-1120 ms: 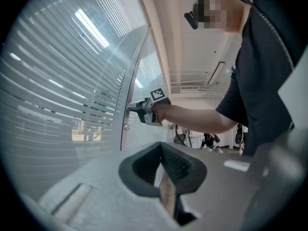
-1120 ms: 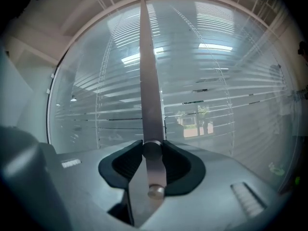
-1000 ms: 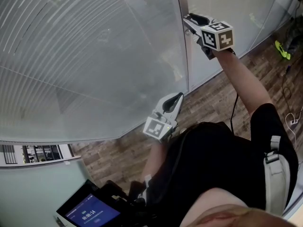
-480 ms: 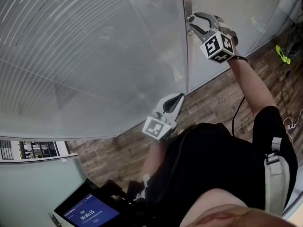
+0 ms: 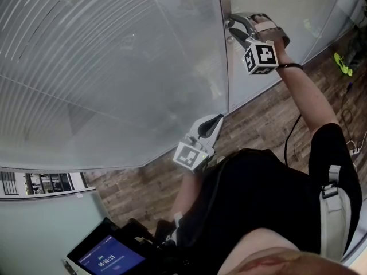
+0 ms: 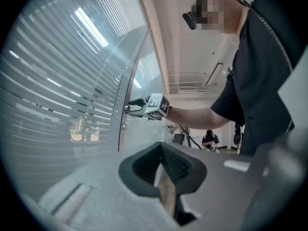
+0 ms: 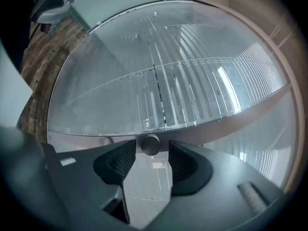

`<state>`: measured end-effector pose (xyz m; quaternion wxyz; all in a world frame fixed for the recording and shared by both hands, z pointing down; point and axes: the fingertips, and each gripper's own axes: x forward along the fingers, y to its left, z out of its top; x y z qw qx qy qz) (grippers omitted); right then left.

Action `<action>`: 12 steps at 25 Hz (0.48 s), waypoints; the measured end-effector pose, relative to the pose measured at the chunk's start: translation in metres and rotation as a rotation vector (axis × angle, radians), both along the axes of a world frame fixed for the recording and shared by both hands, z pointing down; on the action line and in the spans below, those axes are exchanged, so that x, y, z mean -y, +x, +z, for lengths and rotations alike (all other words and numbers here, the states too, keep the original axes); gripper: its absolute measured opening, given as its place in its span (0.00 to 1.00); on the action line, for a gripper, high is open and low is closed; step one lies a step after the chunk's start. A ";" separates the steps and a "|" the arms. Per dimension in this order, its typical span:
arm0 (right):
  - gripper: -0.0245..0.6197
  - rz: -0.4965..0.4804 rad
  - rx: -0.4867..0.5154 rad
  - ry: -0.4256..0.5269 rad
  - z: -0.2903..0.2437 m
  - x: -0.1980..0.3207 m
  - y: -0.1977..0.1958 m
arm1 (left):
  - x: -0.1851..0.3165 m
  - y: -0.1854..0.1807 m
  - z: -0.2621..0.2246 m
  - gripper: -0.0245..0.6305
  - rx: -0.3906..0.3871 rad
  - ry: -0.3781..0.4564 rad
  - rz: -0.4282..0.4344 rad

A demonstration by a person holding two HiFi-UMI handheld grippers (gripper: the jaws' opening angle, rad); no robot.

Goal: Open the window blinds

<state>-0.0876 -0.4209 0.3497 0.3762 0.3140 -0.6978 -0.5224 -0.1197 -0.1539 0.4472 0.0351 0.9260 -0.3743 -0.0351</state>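
Note:
White slatted blinds (image 5: 103, 67) sit behind curved glass, their slats nearly closed. A small round metal knob (image 7: 150, 144) sticks out of the vertical frame post (image 5: 223, 50). My right gripper (image 5: 231, 26) is raised to that post. Its jaws have just been opening, and the knob stands between the fingertips (image 7: 120, 160) with a gap on each side. The left gripper view shows the knob (image 6: 127, 108) just ahead of the right gripper (image 6: 132, 107). My left gripper (image 5: 216, 120) hangs lower, near the glass, shut and holding nothing, its jaws (image 6: 161, 150) together.
Wood floor (image 5: 258, 119) runs along the foot of the glass. A tablet screen (image 5: 106, 256) sits at the bottom left. A green object (image 5: 342, 62) and cables (image 5: 350, 130) lie on the floor at the right. A person (image 6: 209, 138) crouches far off.
The right gripper has rolled about its own axis at the post, so its marker cube shows another face. Its jaws have spread apart. The left gripper has stayed put.

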 end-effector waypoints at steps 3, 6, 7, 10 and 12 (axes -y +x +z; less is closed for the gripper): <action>0.33 -0.003 -0.023 0.014 0.004 0.001 -0.001 | 0.001 -0.005 -0.001 0.04 -0.001 -0.001 -0.013; 0.24 -0.002 -0.028 0.046 0.003 0.002 -0.001 | 0.001 -0.007 0.001 0.04 0.003 0.002 -0.017; 0.24 -0.001 -0.032 0.049 0.002 0.001 0.000 | 0.001 -0.007 0.001 0.04 0.004 0.002 -0.017; 0.24 -0.001 -0.019 0.045 0.001 0.001 -0.001 | 0.001 -0.006 0.000 0.04 0.003 0.005 -0.012; 0.24 0.002 0.014 0.028 -0.002 -0.001 -0.002 | 0.001 -0.005 0.000 0.04 0.002 0.005 -0.010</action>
